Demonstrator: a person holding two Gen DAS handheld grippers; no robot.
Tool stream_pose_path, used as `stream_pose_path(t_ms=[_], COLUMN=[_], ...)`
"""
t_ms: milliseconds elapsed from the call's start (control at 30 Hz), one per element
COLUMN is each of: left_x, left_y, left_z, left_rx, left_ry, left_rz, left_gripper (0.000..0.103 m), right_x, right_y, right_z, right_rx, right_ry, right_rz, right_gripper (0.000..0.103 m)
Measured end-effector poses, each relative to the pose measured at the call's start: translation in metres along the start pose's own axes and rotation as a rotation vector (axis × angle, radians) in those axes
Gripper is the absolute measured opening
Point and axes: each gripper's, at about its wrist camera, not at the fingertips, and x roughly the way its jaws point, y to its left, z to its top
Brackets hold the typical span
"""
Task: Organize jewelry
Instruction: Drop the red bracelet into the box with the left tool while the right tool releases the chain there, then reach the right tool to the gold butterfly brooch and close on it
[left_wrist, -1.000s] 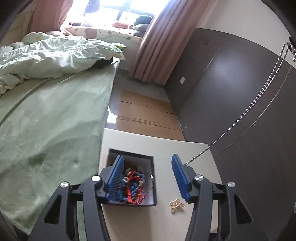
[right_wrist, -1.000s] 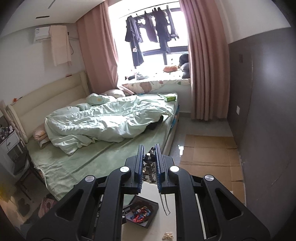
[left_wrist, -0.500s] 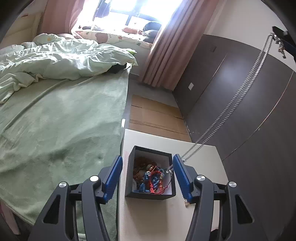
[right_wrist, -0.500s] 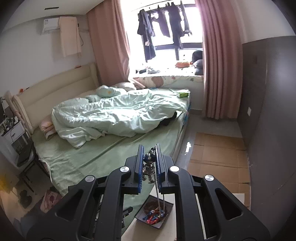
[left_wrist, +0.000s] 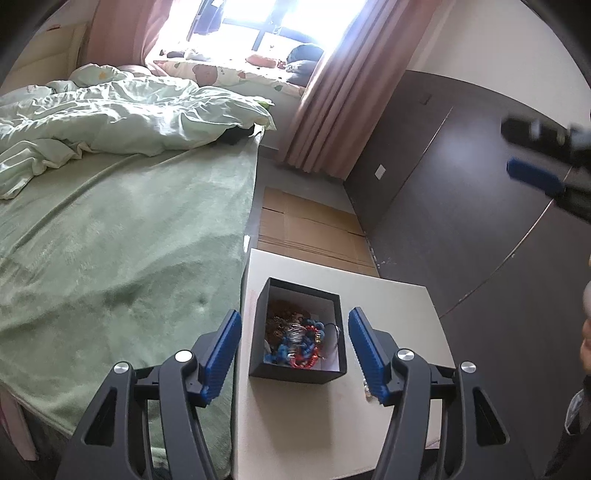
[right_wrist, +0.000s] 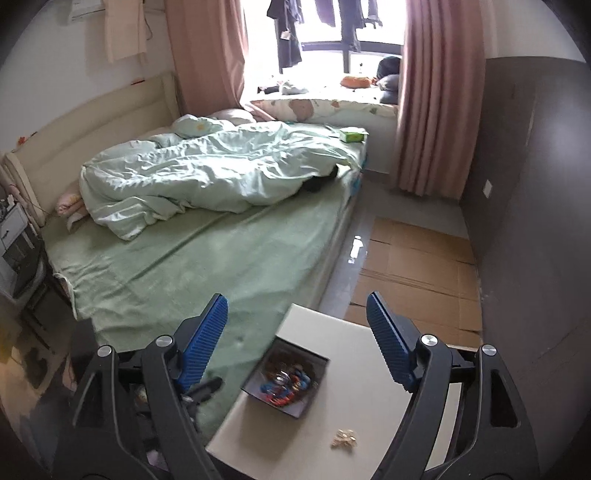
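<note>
Two views, one bedroom. Biggest thing: bed (right_wrist: 207, 258) under a green sheet, a pale rumpled duvet (right_wrist: 221, 173) heaped toward the headboard. Pink curtains (right_wrist: 436, 110) flank a bright window. Flattened cardboard (right_wrist: 413, 266) lies on the floor between the bed and a dark wall.

White table (left_wrist: 388, 317) stands just beside the bed's edge. On it a black open-topped jewelry box (left_wrist: 297, 371), lined white inside, holds a tangle of beads (left_wrist: 295, 345), blue and red with something brownish toward the far end. In the right wrist view the same box (right_wrist: 255, 391) sits near the table's bed-side edge, contents blurred.

Small gold trinket (right_wrist: 343, 439) lies loose on the tabletop, apart from the box, nearer the camera. In the left wrist view it is mostly hidden behind the right-hand blue pad; cannot make it out there.

Left gripper (left_wrist: 293, 341): tongs spread wide, one blue pad on each side of the box, nothing pinched; whether they touch its walls cannot be told.

Right gripper (right_wrist: 297, 343): tongs spread wide, empty, high above the table. Its blue pad also shows, blurred, at the upper right of the left wrist view (left_wrist: 533, 177).
</note>
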Motion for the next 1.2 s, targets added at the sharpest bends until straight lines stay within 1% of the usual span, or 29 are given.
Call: stream_pose_path(t_ms=[133, 200, 300, 467, 600, 700, 767, 833, 867, 967, 1200], left_x=[-0.001, -0.001, -0.002, 0.001, 0.007, 0.018, 0.026, 0.034, 0.039, 0.051, 0.083], left_y=[-0.007, -0.011, -0.016, -0.024, -0.030, -0.036, -0.039, -0.041, -0.042, -0.044, -0.041], left_z=[-0.009, -0.014, -0.020, -0.030, -0.038, -0.048, -0.054, -0.060, -0.064, -0.071, -0.088], left_rx=[0.011, 0.015, 0.021, 0.028, 0.047, 0.078, 0.093, 0.109, 0.120, 0.145, 0.135], left_ry=[0.003, 0.007, 0.009, 0.016, 0.028, 0.052, 0.068, 0.081, 0.089, 0.097, 0.116], left_rz=[-0.001, -0.006, -0.011, -0.010, -0.002, 0.009, 0.010, 0.008, 0.001, -0.003, -0.014], left_gripper=[0.059, 0.059, 0.059, 0.059, 0.059, 0.059, 0.059, 0.059, 0.059, 0.059, 0.059], right_x=[-0.001, 0.001, 0.008, 0.021, 0.028, 0.036, 0.042, 0.050, 0.056, 0.068, 0.086], right_y=[-0.018, -0.027, -0.039, -0.059, -0.067, -0.069, -0.070, -0.073, -0.074, -0.072, -0.070], right_z=[-0.023, -0.041, -0.066, -0.106, -0.129, -0.146, -0.156, -0.167, -0.174, -0.186, -0.213], right_rx=[0.011, 0.004, -0.015, -0.027, -0.054, -0.072, -0.080, -0.084, -0.093, -0.144, -0.223], right_ry=[0.027, 0.050, 0.085, 0.135, 0.153, 0.154, 0.149, 0.155, 0.165, 0.199, 0.232], right_rz=[-0.018, -0.022, -0.049, -0.062, -0.069, -0.054, -0.055, -0.036, -0.023, -0.040, 0.013], right_gripper=[0.077, 0.077, 0.077, 0.077, 0.077, 0.076, 0.069, 0.064, 0.064, 0.064, 0.064])
